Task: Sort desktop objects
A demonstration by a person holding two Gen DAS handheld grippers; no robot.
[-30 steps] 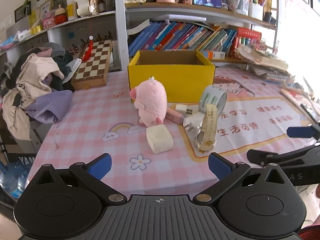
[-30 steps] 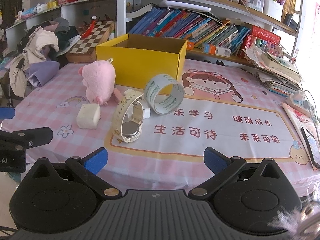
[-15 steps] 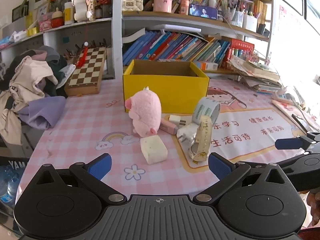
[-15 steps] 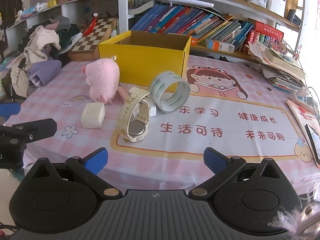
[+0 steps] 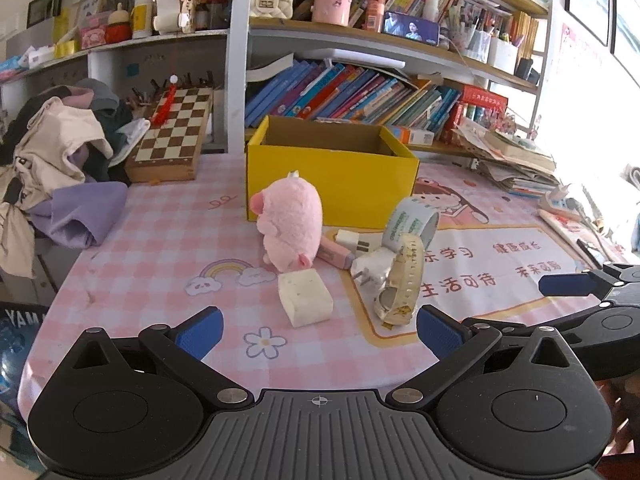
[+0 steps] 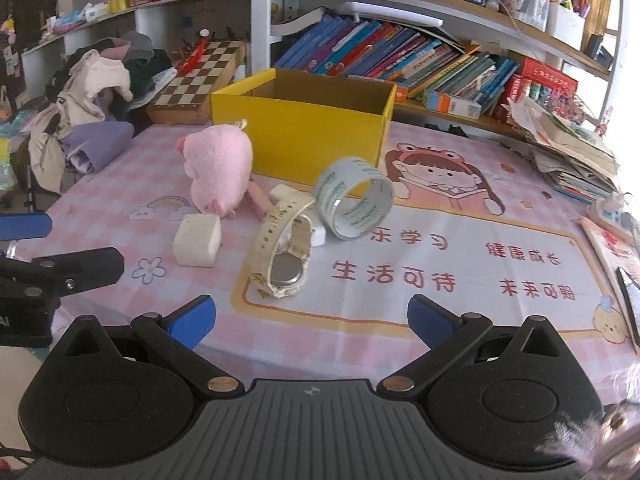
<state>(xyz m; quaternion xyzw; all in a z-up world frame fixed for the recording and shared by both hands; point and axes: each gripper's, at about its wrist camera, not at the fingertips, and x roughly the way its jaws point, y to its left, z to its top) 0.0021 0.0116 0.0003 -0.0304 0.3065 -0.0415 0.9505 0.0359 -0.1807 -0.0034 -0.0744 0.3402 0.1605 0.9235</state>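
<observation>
A yellow cardboard box (image 6: 316,136) is sitting open and looking empty at the back of the table (image 6: 460,316). Just in front, a pink plush pig (image 6: 220,168) is standing upright, with a cream block (image 6: 197,240) lying near it. A clear tape roll (image 6: 354,202) is tilting on edge, and a cream wristwatch (image 6: 282,258) is resting on its side against white plugs (image 5: 370,268), beside a pink eraser (image 5: 334,254).

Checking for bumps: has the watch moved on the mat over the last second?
No. The watch sits at the same spot by the mat's yellow border, leaning on the white plug; only the cameras shifted.
</observation>
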